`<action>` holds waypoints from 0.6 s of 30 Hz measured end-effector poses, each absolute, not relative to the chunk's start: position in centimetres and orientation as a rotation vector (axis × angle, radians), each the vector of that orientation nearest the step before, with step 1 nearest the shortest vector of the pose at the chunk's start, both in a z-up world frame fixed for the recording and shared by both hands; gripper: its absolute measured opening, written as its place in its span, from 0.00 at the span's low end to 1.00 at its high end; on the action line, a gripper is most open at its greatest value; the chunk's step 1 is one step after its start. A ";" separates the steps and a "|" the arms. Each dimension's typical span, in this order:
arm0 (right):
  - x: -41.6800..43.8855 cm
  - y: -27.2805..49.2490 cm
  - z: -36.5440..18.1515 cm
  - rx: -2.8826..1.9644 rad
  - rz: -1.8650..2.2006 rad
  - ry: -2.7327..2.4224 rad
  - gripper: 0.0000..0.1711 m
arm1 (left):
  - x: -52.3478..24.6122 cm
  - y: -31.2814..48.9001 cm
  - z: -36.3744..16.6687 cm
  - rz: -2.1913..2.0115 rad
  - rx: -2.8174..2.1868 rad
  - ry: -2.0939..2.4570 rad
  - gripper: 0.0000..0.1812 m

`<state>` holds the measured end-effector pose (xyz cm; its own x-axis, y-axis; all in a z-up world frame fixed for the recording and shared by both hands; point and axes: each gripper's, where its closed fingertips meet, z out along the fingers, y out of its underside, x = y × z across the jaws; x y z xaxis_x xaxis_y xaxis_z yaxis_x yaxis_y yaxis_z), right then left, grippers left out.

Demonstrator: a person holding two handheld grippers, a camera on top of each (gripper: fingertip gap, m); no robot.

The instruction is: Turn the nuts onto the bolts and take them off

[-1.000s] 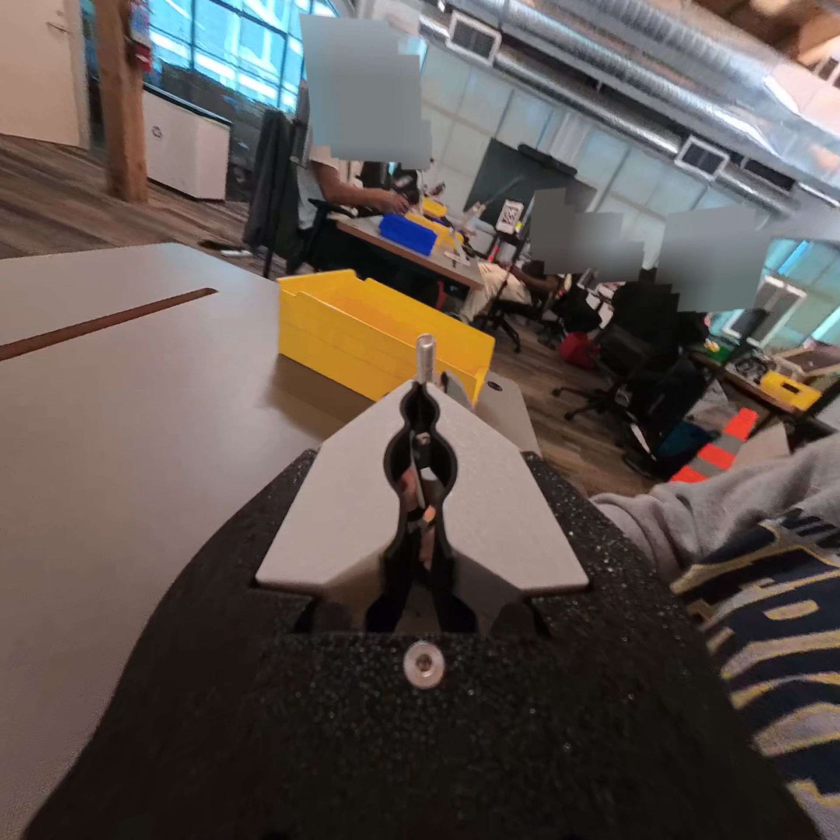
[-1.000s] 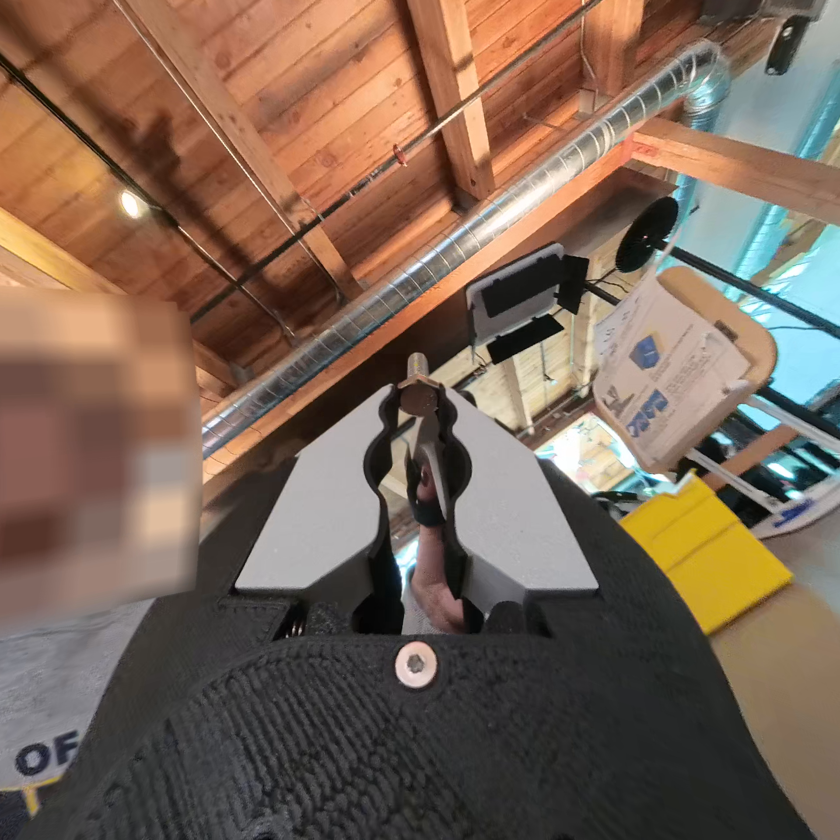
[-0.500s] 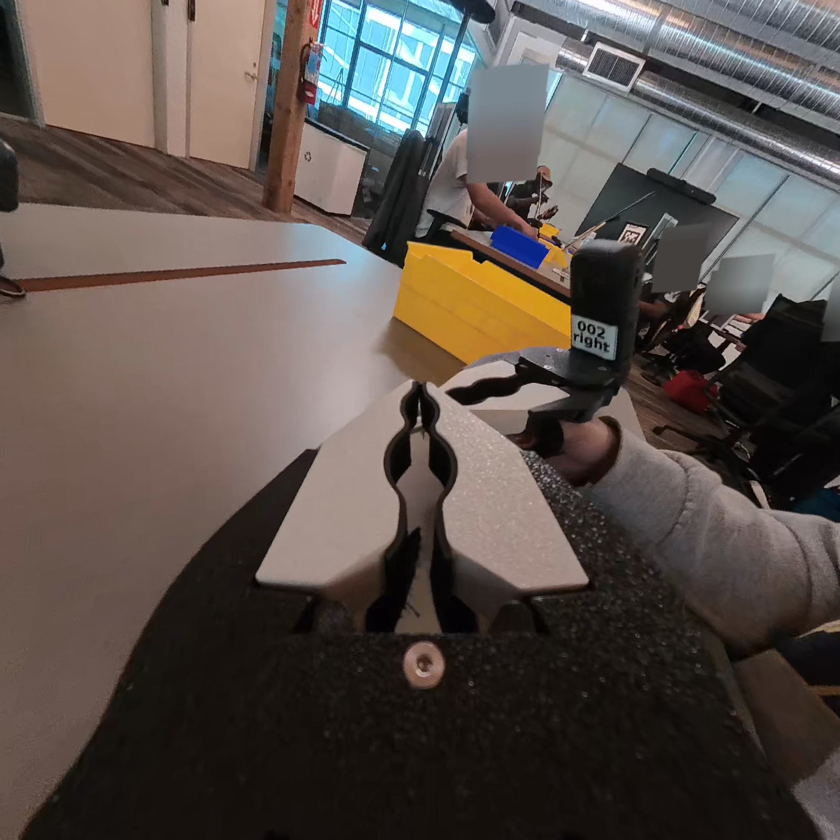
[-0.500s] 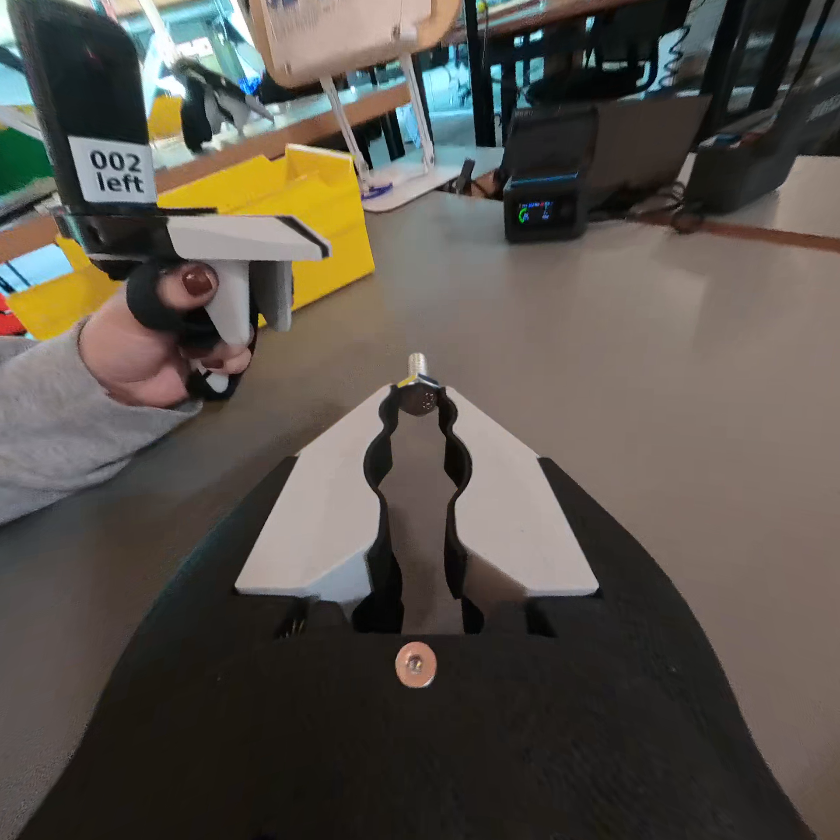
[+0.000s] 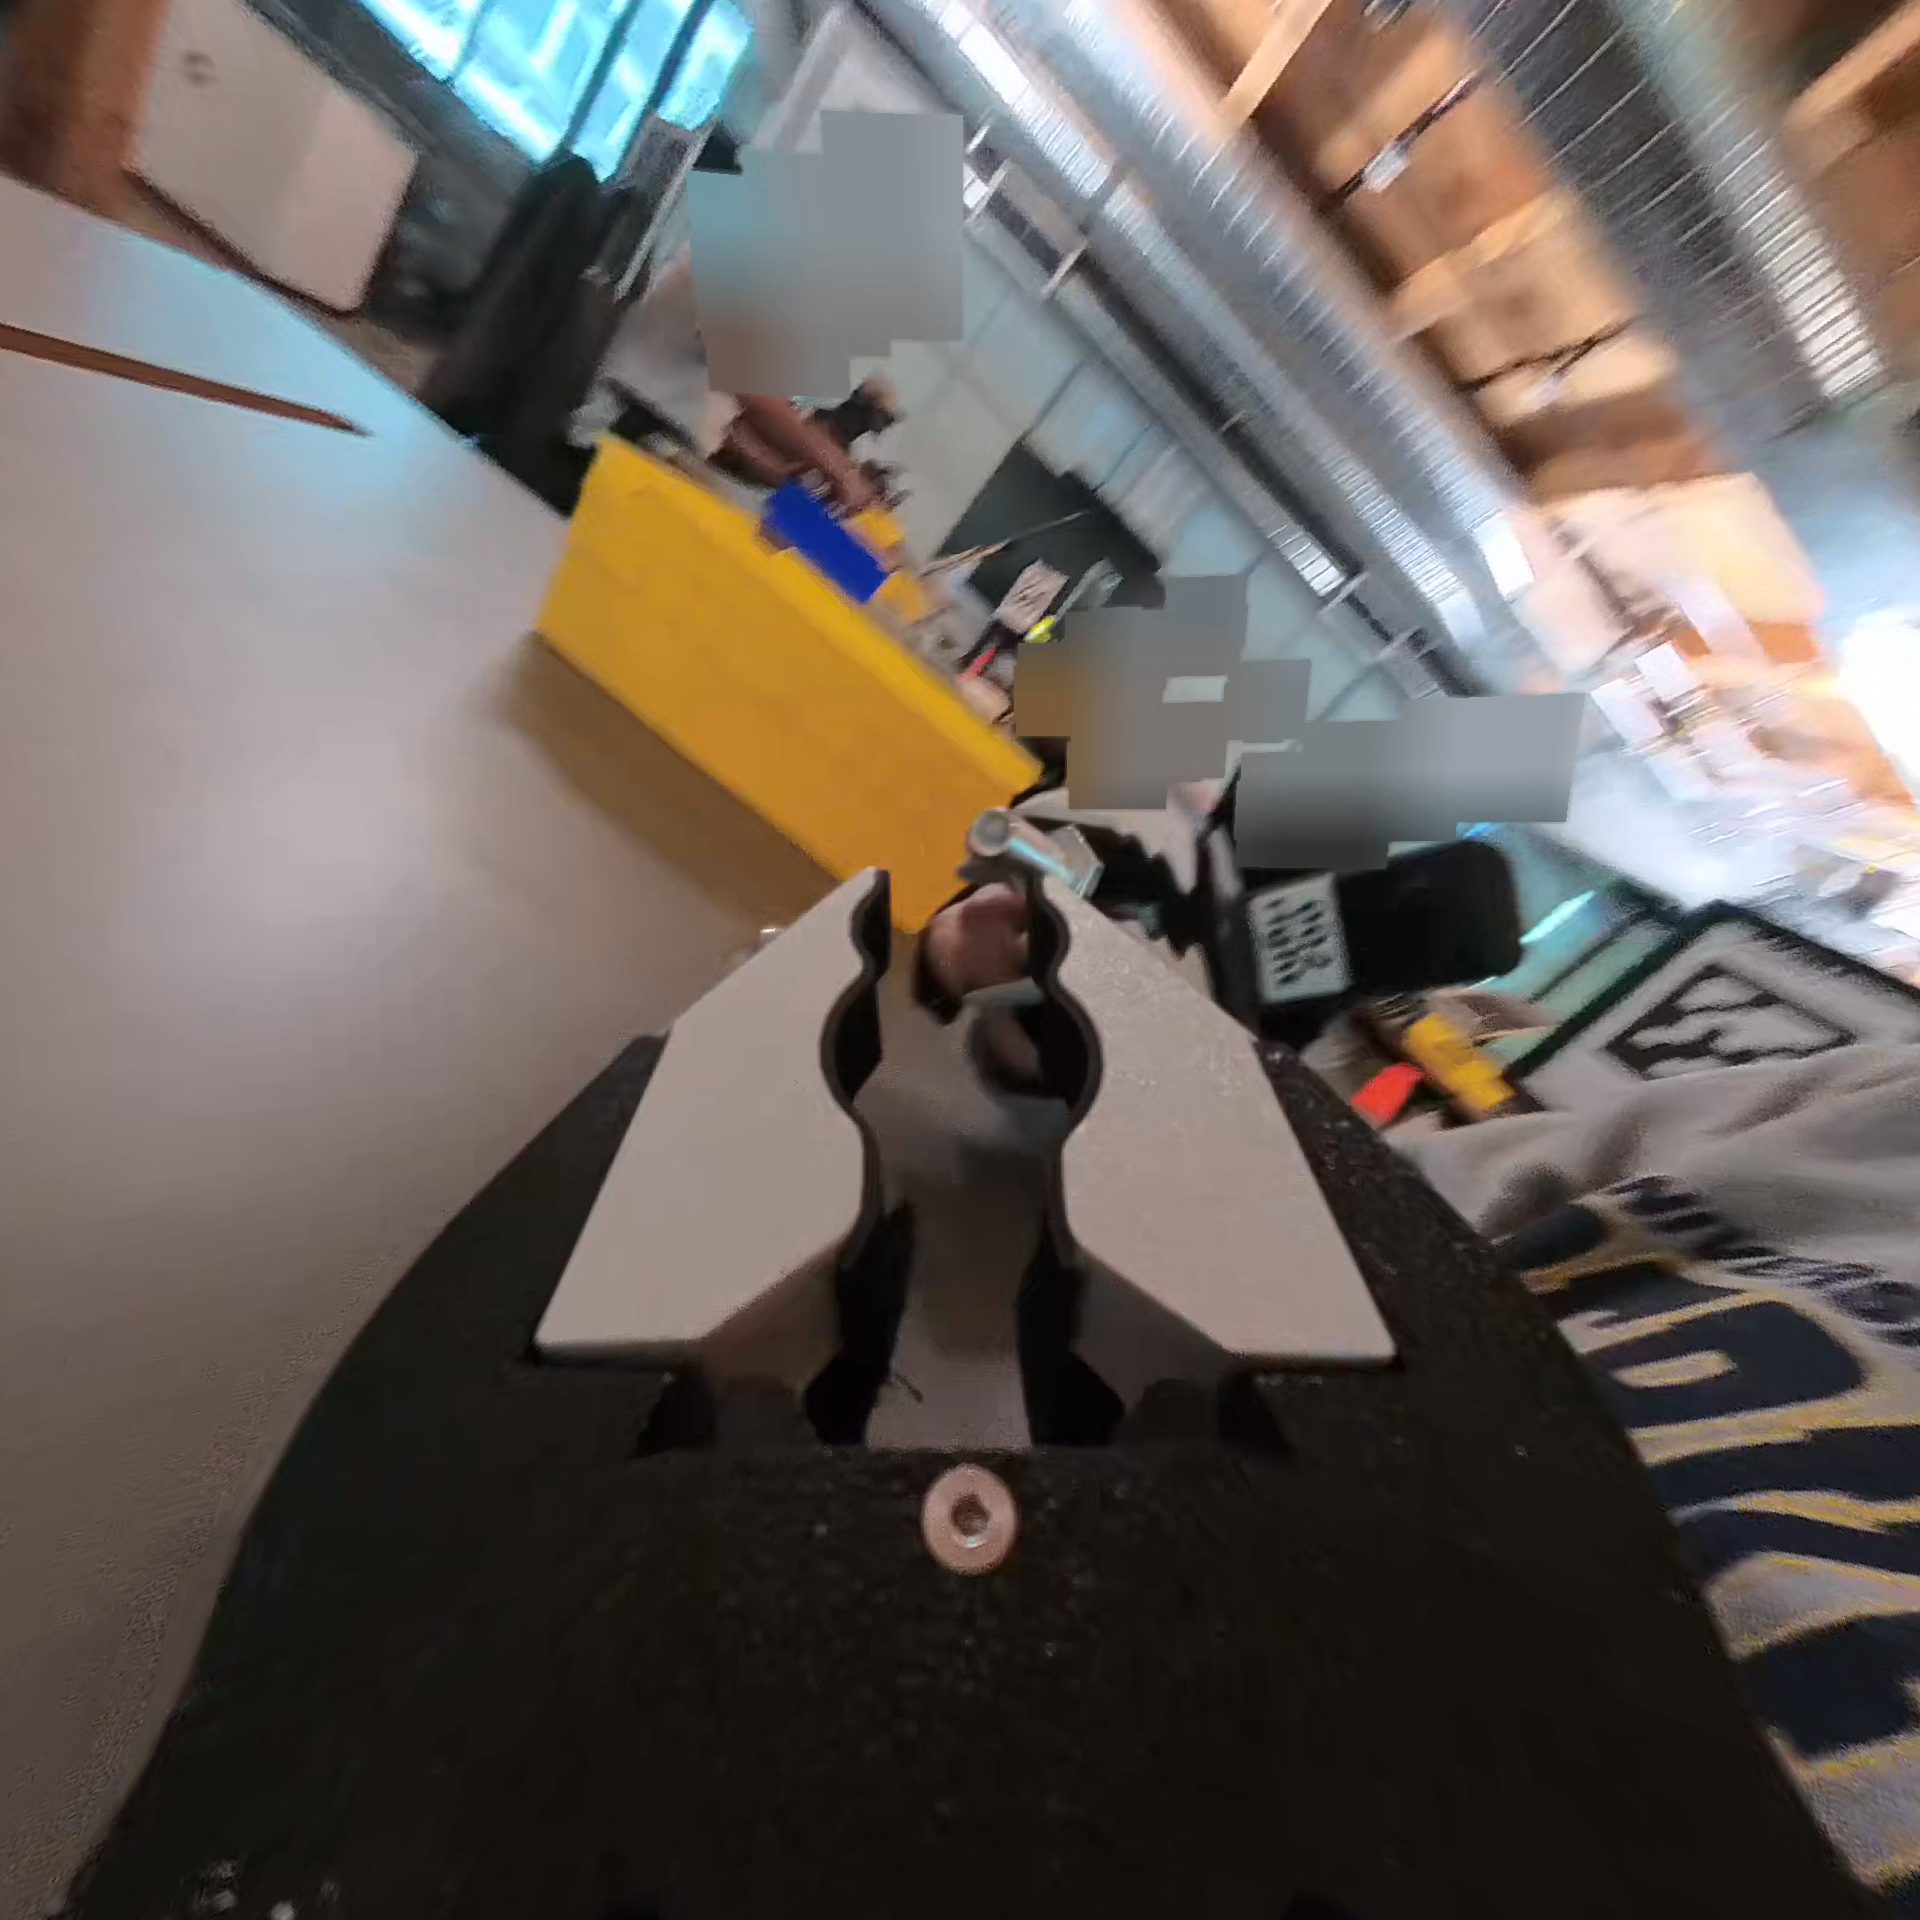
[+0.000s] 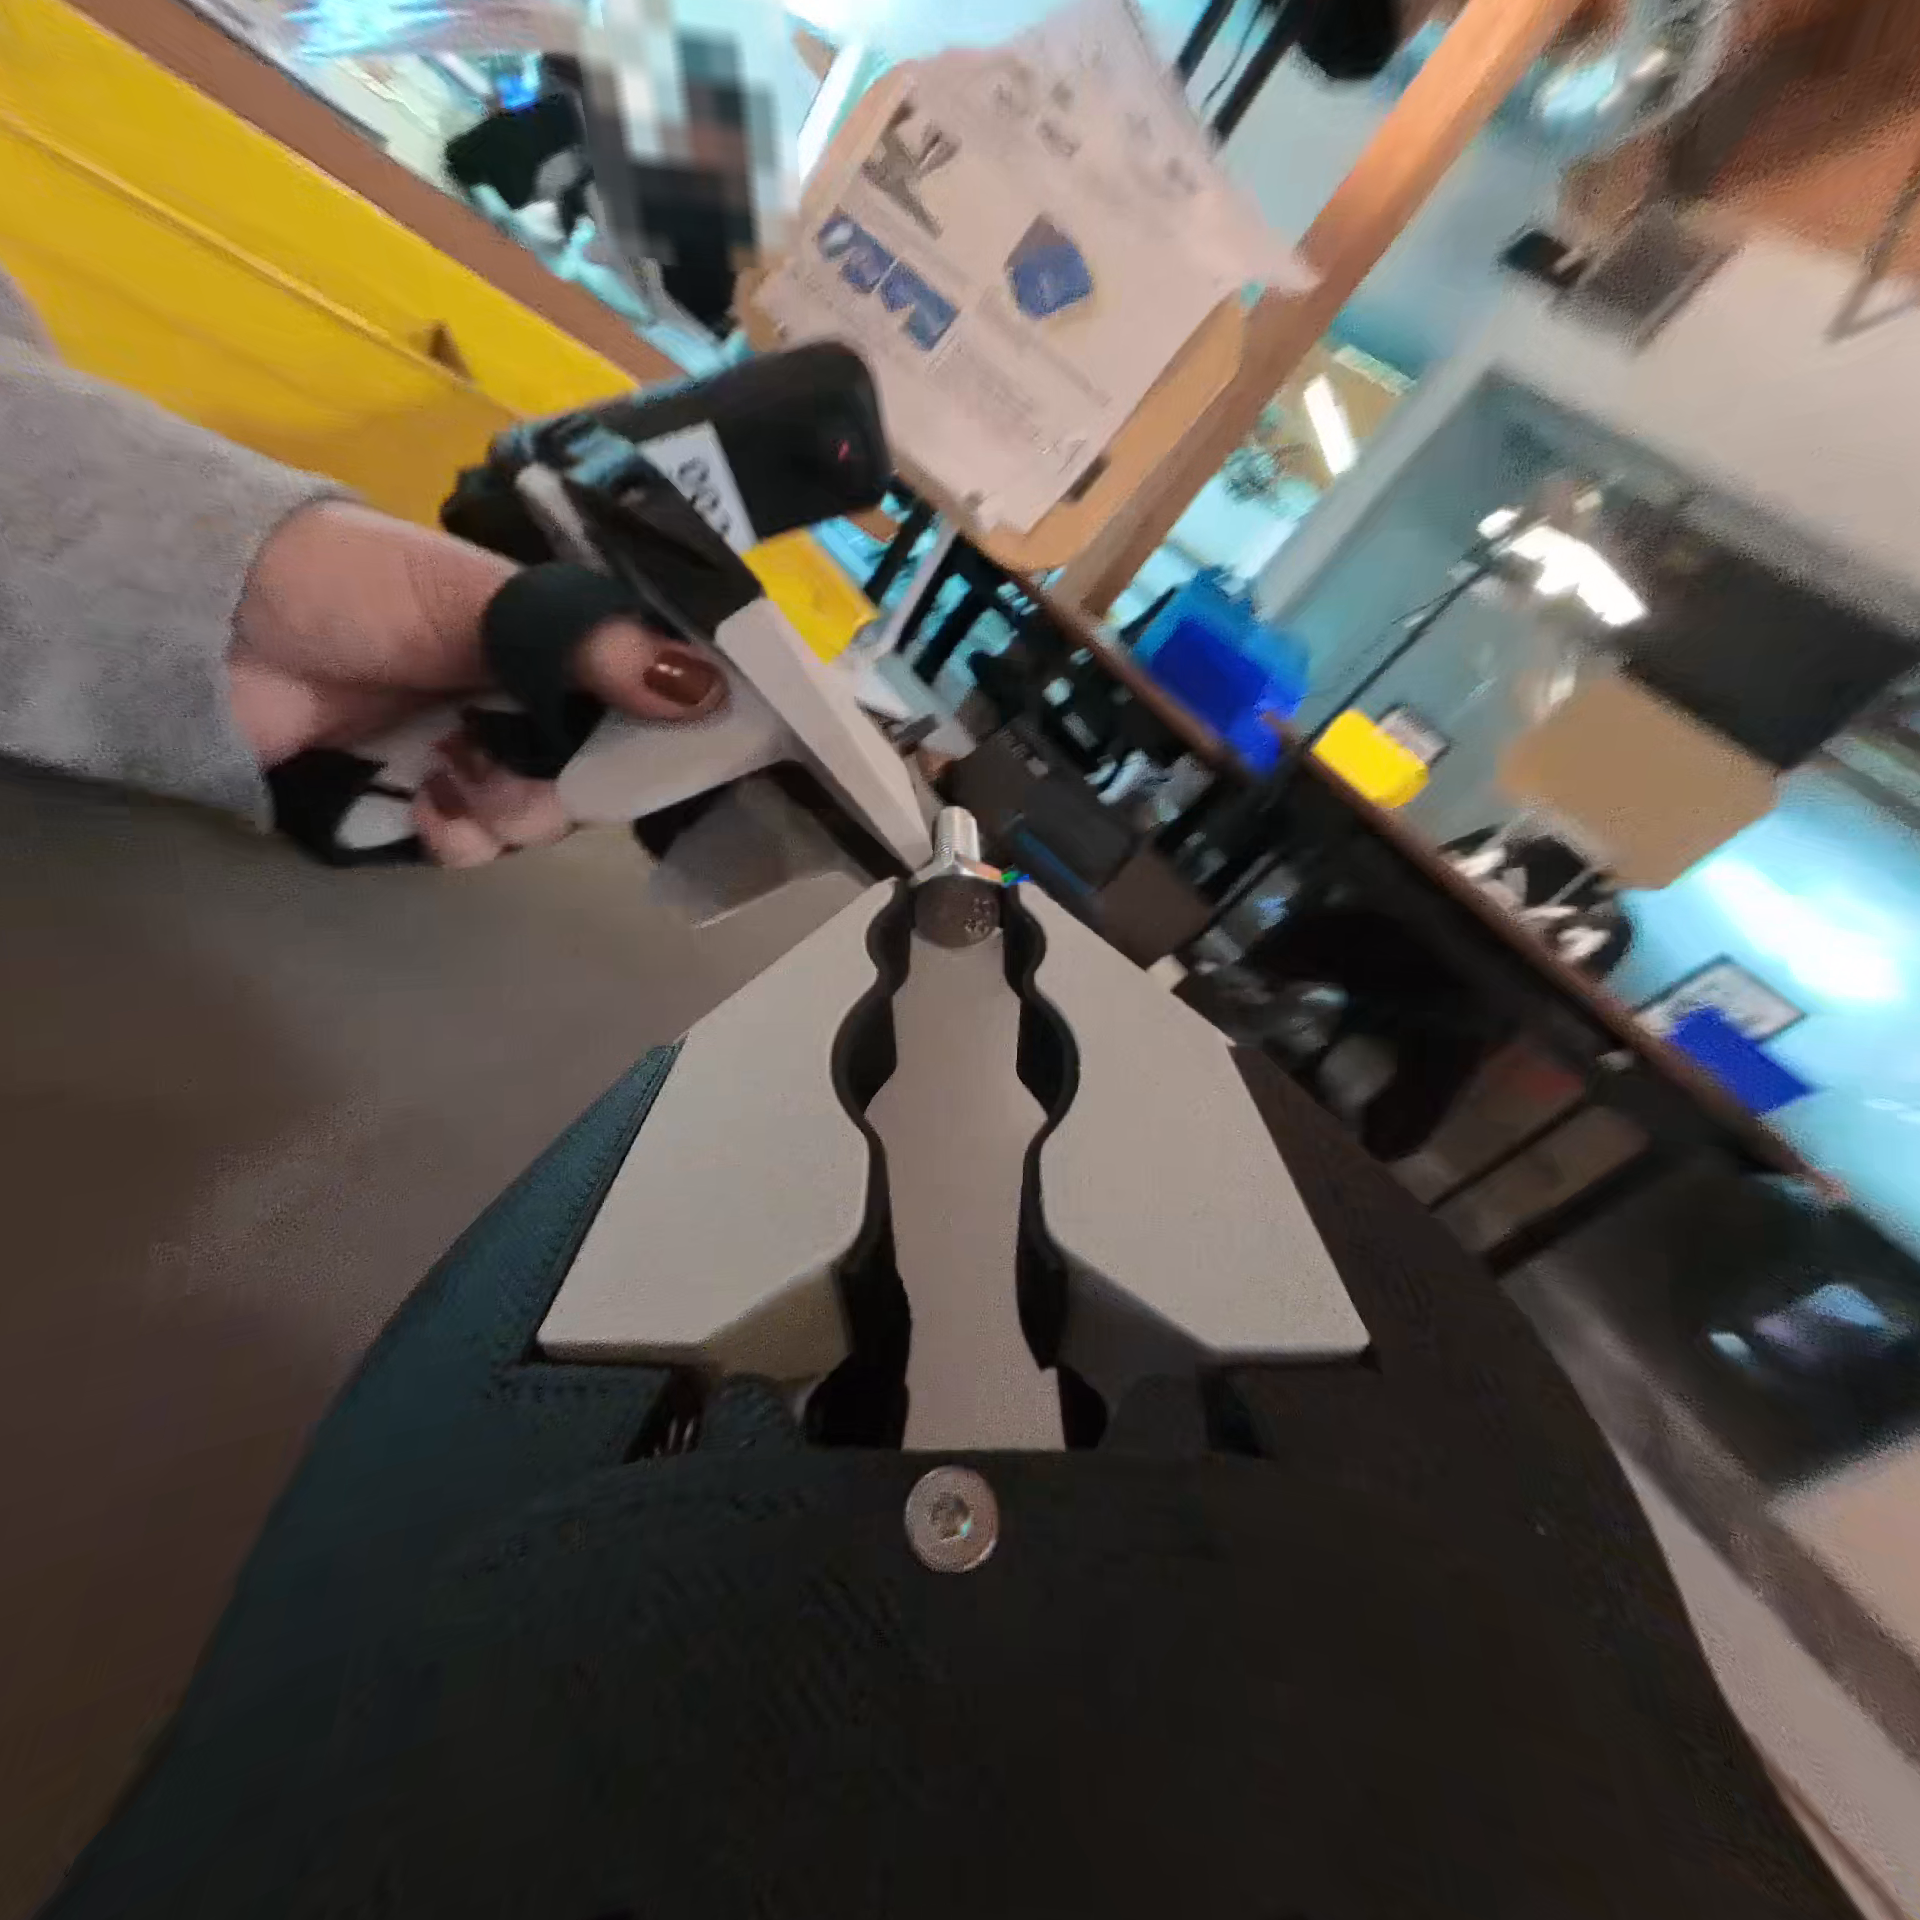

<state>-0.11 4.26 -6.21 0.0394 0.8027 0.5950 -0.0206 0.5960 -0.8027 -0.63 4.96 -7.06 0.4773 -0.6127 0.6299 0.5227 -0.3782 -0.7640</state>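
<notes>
The right gripper (image 6: 954, 902) pinches a silver bolt (image 6: 957, 894) by its hex head at the very tips of its fingers, the threaded shank pointing forward and away from that gripper. The left gripper (image 5: 961, 914) has its fingers spread with nothing between them; in its own view the bolt (image 5: 1023, 854) lies just ahead of its right fingertip, shank end toward the camera, and in the right wrist view the left gripper's tips (image 6: 862, 790) come in from the left until they sit just beside the shank — whether they touch it I cannot tell through the blur. No nut shows on the shank or in either gripper. Behind the left gripper's tips stands a yellow bin (image 5: 769, 675) on the table (image 5: 260, 779). By my reading the bolt is bare and the step in hand is a regrasp or a fresh start — the left gripper coming to take the shank or to bring a nut to it. The next move calls for the right to hold the head steady and square while the left closes squarely on its target; a skewed approach would likely knock the bolt askew in so shallow a pinch.
</notes>
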 end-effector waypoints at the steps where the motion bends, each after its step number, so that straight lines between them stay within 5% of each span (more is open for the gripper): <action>1: 0.0 4.0 -5.7 -0.693 0.709 -1.373 0.09 | -0.5 4.7 -6.6 -1.270 -1.502 0.075 0.13; 8: 0.4 3.9 -5.1 -0.634 0.681 -1.320 0.09 | 0.6 3.9 -5.6 -1.608 -1.375 0.046 0.21; 14: 0.1 2.7 -6.3 -0.585 0.671 -1.380 0.09 | 0.4 3.4 -4.7 -1.604 -1.302 0.075 0.04; 18: 0.7 4.6 -7.6 -0.684 0.708 -1.428 0.18 | -1.2 4.0 -5.4 -1.281 -1.459 0.112 0.04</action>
<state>0.73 4.56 -7.64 0.0183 0.7802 0.6253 -0.0249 0.6255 -0.7798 -1.18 3.97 -5.42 0.4027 -0.6723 0.6211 0.5541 -0.3610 -0.7501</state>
